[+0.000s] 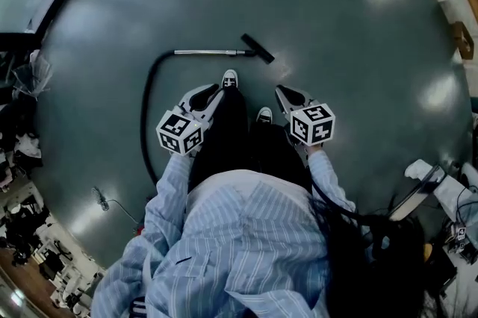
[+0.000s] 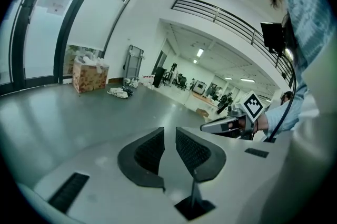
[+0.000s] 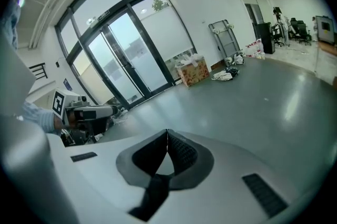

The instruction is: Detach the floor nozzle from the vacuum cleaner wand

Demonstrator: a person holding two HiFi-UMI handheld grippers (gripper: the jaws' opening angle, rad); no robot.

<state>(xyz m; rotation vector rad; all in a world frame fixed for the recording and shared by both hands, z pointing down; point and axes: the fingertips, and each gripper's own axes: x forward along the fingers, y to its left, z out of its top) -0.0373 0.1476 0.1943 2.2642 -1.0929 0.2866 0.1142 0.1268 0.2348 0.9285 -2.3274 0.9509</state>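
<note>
Two hand-held grippers are shown above a grey floor (image 1: 351,18). The left gripper (image 1: 214,92) is seen with its jaws a narrow gap apart and nothing between them, as confirmed in its own view (image 2: 169,132). The right gripper (image 1: 281,91) is seen with its jaws brought together on nothing (image 3: 167,134). The floor nozzle (image 1: 258,48) is shown lying flat on the floor, away from its edges and ahead of the two shoes (image 1: 230,78), untouched by either gripper. It is still joined to the metal wand (image 1: 209,52), from whose far end a black hose (image 1: 146,111) is curved back toward the floor's left edge. A cardboard box (image 2: 89,74) is seen by the glass wall.
</note>
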